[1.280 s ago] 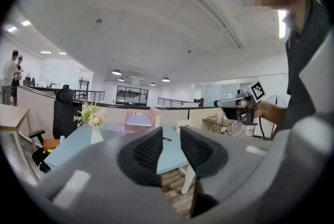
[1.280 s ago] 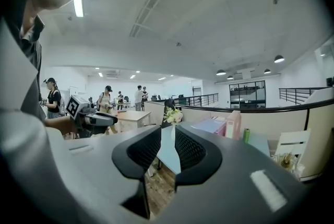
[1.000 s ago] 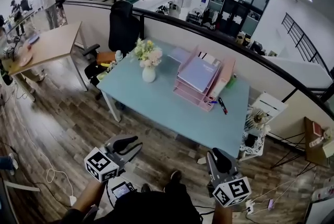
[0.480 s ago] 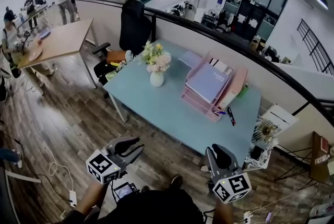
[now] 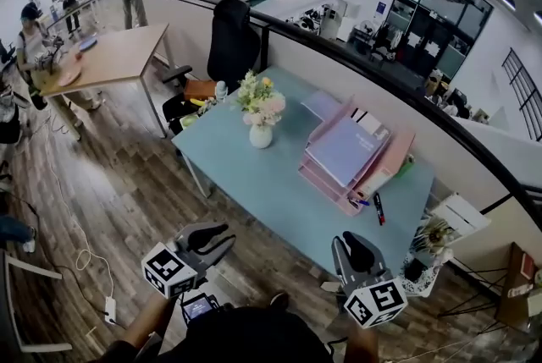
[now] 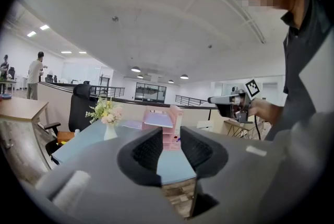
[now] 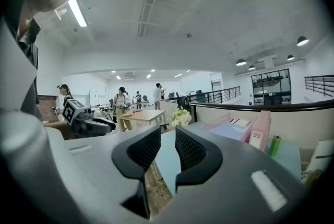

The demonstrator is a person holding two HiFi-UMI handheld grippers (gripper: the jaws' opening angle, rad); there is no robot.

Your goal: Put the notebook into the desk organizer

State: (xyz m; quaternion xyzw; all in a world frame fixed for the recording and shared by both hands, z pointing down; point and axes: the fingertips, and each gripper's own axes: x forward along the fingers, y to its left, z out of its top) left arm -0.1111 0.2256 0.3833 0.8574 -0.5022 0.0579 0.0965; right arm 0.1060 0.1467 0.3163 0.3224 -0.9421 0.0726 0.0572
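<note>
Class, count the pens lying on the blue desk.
2. A blue pen at the organizer's near corner; a black pen just right of it. The organizer may hide others.

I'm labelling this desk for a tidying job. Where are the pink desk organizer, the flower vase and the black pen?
pink desk organizer [image 5: 317,174], head view, front edge of its stacked trays.
flower vase [image 5: 261,135], head view, its white body.
black pen [image 5: 378,209], head view, middle of its barrel.

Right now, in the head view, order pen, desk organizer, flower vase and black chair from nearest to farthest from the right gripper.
From the right gripper:
1. pen, near right of the table
2. desk organizer, table's right half
3. flower vase, table's left
4. black chair, behind the table
</note>
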